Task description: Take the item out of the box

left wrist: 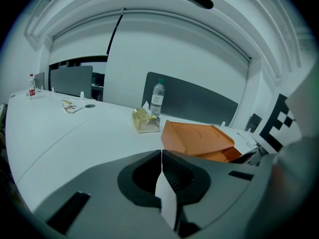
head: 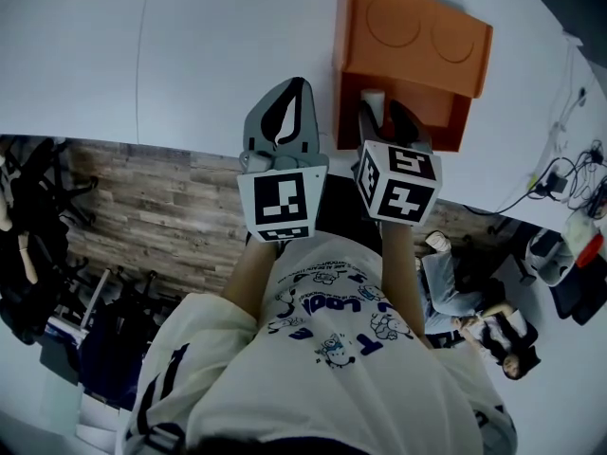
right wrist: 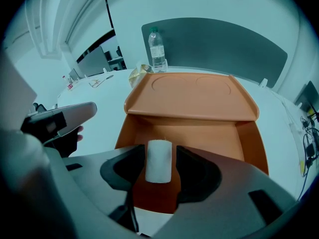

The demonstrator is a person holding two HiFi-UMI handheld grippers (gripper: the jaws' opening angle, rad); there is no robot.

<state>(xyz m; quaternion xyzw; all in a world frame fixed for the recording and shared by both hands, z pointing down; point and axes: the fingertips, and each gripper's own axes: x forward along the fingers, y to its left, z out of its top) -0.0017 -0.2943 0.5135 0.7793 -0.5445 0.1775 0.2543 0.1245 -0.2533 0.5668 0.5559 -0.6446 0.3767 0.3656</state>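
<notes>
An orange box stands open on the white table, its lid raised at the back. My right gripper points down into its front opening. A white cylindrical item stands upright on the box floor between the open jaws; a sliver of orange shows between it and the right pad. The same item shows pale at the box mouth in the head view. My left gripper hovers left of the box above the table, its jaws closed tip to tip with nothing in them.
A water bottle and a yellow packet stand behind the box, before a grey partition. The table's near edge runs just under both grippers. Cables lie at the right, and a person sits on the floor below.
</notes>
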